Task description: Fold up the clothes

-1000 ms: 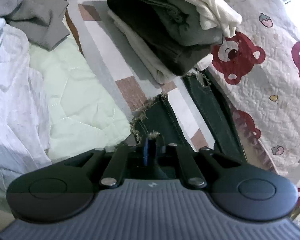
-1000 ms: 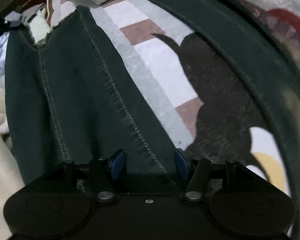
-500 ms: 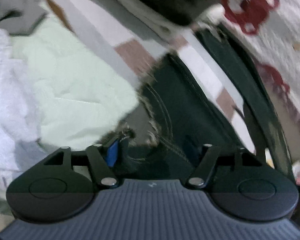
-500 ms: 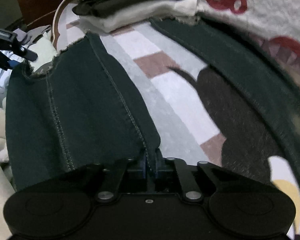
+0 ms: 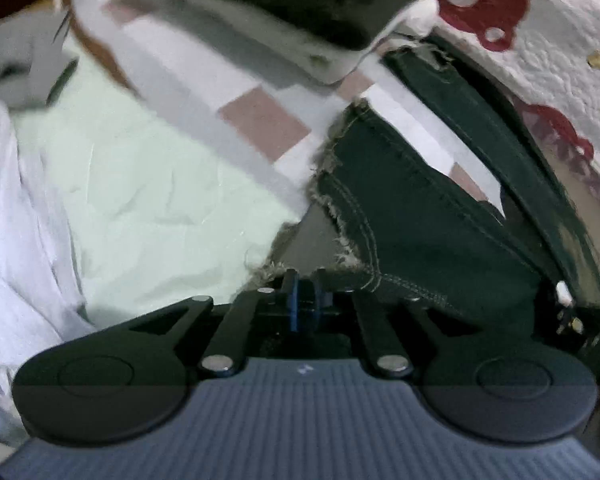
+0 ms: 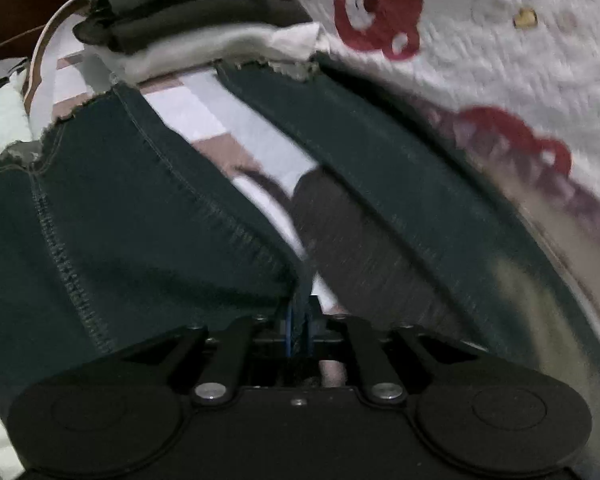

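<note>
Dark green jeans (image 5: 420, 220) lie spread on a checked sheet, legs apart, with frayed hems toward the stack. My left gripper (image 5: 306, 300) pinches the frayed hem corner of the nearer leg, and its jaws are closing on the cloth. In the right wrist view the same jeans (image 6: 140, 220) fill the left side. My right gripper (image 6: 299, 328) holds the stitched inner edge of that leg between its blue pads, and its jaws are easing open with the denim still pressed between them.
A stack of folded clothes (image 5: 280, 8) sits beyond the hems, also seen as the stack (image 6: 196, 12). A white quilt with red bears (image 5: 540, 40) lies to the right. A pale green quilt (image 5: 148, 184), a white garment (image 5: 16, 220) and grey cloth (image 5: 16, 64) lie left.
The right gripper went from open astride the leg seam to shut on its edge. The left gripper opened, moved down over the frayed hem and shut on it.
</note>
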### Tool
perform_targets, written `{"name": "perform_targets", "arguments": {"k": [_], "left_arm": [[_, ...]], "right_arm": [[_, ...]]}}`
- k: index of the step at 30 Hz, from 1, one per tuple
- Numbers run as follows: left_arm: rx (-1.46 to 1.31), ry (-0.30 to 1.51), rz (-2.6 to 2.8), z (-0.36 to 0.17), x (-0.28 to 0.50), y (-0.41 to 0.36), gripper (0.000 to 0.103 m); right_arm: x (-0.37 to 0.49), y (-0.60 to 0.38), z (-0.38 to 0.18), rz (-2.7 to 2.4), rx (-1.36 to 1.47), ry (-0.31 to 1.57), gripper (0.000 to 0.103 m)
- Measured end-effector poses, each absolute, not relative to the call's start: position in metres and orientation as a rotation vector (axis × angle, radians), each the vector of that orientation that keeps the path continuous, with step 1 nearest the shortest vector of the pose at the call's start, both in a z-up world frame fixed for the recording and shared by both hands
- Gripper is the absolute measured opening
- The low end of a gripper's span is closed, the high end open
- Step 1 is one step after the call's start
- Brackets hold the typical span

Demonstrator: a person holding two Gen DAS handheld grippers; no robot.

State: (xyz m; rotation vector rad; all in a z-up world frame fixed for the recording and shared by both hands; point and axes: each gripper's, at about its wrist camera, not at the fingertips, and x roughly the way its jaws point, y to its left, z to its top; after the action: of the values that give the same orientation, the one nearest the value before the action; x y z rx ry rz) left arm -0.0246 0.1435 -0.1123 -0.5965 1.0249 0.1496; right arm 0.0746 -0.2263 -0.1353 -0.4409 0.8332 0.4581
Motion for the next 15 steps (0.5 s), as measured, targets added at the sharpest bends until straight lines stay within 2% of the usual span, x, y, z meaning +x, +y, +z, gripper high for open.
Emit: {"name": "perform_targets", "arguments": {"k": [1,2,4,6,8,10,15], "left_arm": [[-0.618,1.022,0.144,-0.113,-0.025,0.145,0.028],[-0.685,1.015,0.105,-0.116,-0.027,0.147,0.035],[-0.85,0.996,0.004,-0.123,-0.032,0.152,0.042],[-0.893,0.988,-0.018,-0.125,-0.035,0.153,0.043],[-0.812,1.001,0.04,-0.121,-0.035,0.148,0.046],[-0.754,1.022,0.061,-0.118,-0.032,0.143,0.048],[-0.723,1.052,0.012,-0.113,-0.029,0.135,0.057]], "right_arm": [[0.072,-0.227,-0.138,0.455,-0.433,0.844,0.019],[0.069,-0.227,-0.14,0.457,-0.424,0.851,0.02],[0.066,-0.232,-0.141,0.46,-0.402,0.86,0.024],[0.066,-0.243,-0.135,0.449,-0.353,0.877,0.033],[0.064,-0.262,-0.126,0.426,-0.273,0.882,0.034],[0.052,-0.294,-0.114,0.421,-0.153,0.876,0.044],[0.002,-0.405,-0.087,0.262,0.101,0.878,0.049]]}}
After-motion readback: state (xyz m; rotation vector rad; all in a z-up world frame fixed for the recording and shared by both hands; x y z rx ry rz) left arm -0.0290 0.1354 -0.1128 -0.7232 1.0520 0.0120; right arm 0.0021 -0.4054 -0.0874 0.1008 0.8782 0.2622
